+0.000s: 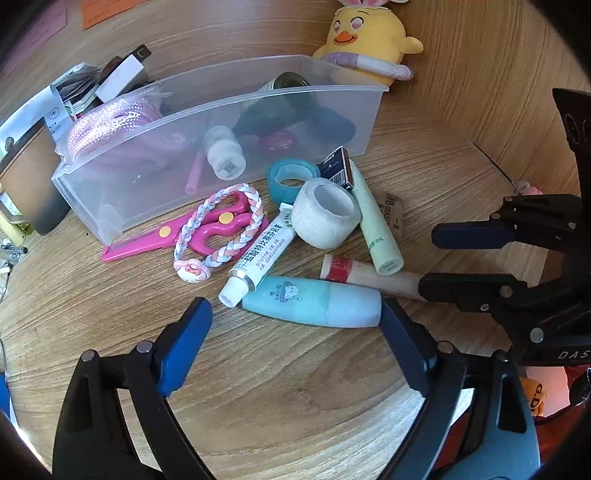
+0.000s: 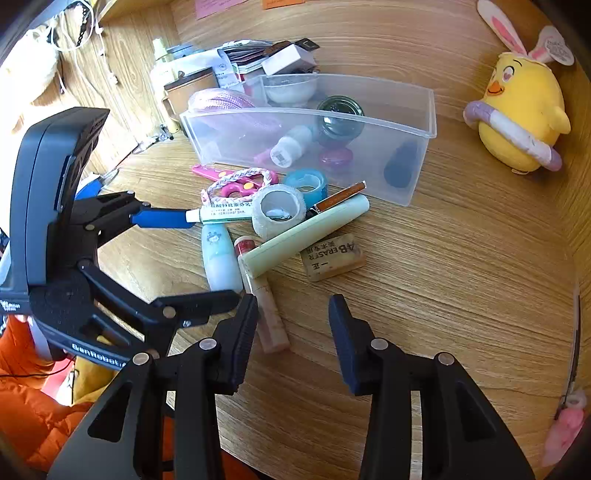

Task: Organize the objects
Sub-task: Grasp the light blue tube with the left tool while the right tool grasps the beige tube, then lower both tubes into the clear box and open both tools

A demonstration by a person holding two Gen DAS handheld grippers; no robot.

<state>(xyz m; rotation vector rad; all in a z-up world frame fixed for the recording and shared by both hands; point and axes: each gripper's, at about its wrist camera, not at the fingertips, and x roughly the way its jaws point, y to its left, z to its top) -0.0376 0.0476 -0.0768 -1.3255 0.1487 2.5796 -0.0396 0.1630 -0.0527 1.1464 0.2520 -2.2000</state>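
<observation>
Bottle (image 1: 314, 301) lies between left tool's (image 1: 295, 317) open jaws

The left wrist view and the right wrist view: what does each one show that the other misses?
Only the left: the dark box's label face.
Only the right: the eraser in full, and a white bowl behind the bin.
Both: the clear bin, pink scissors, teal tape, chick, and both open grippers.
</observation>
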